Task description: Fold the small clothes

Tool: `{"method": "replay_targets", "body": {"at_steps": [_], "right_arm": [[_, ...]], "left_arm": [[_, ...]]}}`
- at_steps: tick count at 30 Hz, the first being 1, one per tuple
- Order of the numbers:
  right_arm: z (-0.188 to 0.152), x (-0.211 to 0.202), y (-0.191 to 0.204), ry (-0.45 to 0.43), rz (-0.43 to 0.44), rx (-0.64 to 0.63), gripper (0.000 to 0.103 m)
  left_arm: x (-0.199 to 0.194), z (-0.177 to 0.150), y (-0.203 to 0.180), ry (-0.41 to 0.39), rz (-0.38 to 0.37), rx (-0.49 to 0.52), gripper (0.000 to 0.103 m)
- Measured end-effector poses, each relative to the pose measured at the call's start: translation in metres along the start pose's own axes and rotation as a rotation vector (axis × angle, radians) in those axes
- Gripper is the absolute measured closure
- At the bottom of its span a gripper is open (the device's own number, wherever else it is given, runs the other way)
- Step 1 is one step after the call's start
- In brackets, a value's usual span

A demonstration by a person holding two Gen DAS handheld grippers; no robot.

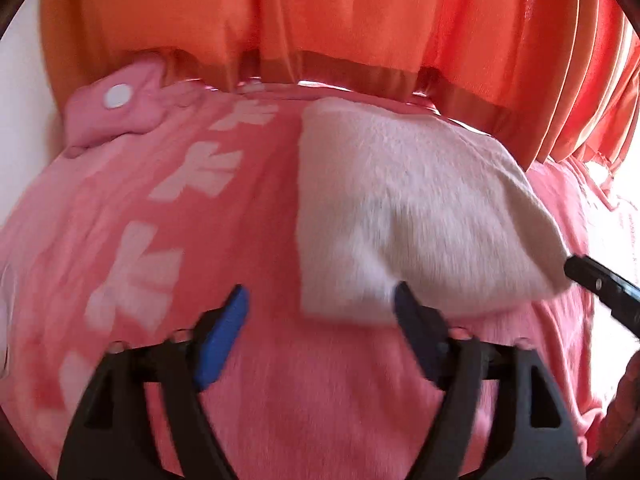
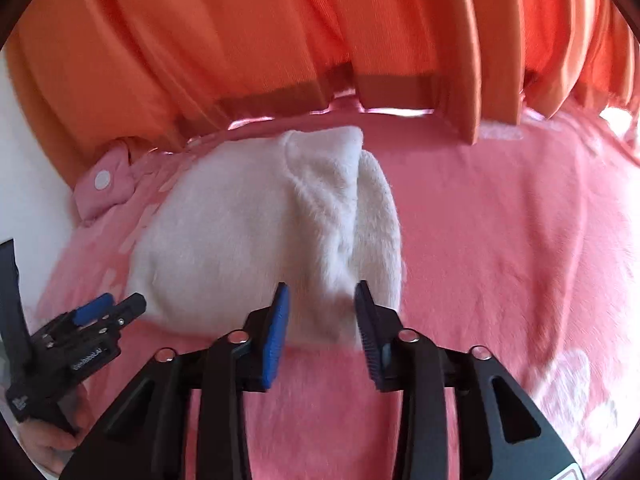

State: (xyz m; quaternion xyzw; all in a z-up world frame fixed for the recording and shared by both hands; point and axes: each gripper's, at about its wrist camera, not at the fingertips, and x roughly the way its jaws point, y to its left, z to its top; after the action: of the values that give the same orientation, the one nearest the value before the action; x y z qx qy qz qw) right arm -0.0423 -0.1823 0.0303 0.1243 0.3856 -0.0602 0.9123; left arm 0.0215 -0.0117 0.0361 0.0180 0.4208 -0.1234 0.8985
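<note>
Left wrist view: left gripper (image 1: pixel 320 300) tilted down over a pink blanket (image 1: pixel 248 400), blue-padded fingers (image 1: pixel 220 344) spread wide with nothing between them, right pad just touching the near edge of a folded white garment (image 1: pixel 400 208). Lay flat on the blanket, below an orange curtain (image 1: pixel 360 20). Pink snap tab (image 1: pixel 116 104) at far left. Right wrist view: right gripper (image 2: pixel 322 320) angled down at the garment's near edge (image 2: pixel 240 240), fingers partly spread, not pinching the cloth. Left gripper (image 2: pixel 100 316) low at left, a hand (image 2: pixel 48 440) beneath it.
</note>
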Motion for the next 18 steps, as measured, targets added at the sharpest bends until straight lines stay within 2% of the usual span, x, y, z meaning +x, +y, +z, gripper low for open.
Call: {"method": "replay_targets", "body": {"at_steps": [2,5,9,13,18], "right_arm": [[-0.018,-0.006,0.005,0.009,-0.060,-0.036,0.058],[-0.040,-0.009,0.009,0.027,-0.100,-0.050,0.047],[-0.055,-0.004,0.011,0.032,-0.147,-0.071,0.042],[-0.067,-0.004,0.014,0.025,-0.158,-0.062,0.037],[-0.077,-0.001,0.017,0.023,-0.168,-0.057,0.035]], "left_arm": [[-0.009,-0.015,-0.003,-0.010,0.029,-0.011,0.017],[-0.013,-0.031,-0.011,-0.003,0.064,0.003,0.017],[-0.009,-0.042,-0.017,-0.010,0.121,0.016,0.017],[-0.008,-0.051,-0.020,-0.011,0.123,0.004,0.017],[-0.008,-0.059,-0.031,-0.037,0.131,0.038,0.017]]}}
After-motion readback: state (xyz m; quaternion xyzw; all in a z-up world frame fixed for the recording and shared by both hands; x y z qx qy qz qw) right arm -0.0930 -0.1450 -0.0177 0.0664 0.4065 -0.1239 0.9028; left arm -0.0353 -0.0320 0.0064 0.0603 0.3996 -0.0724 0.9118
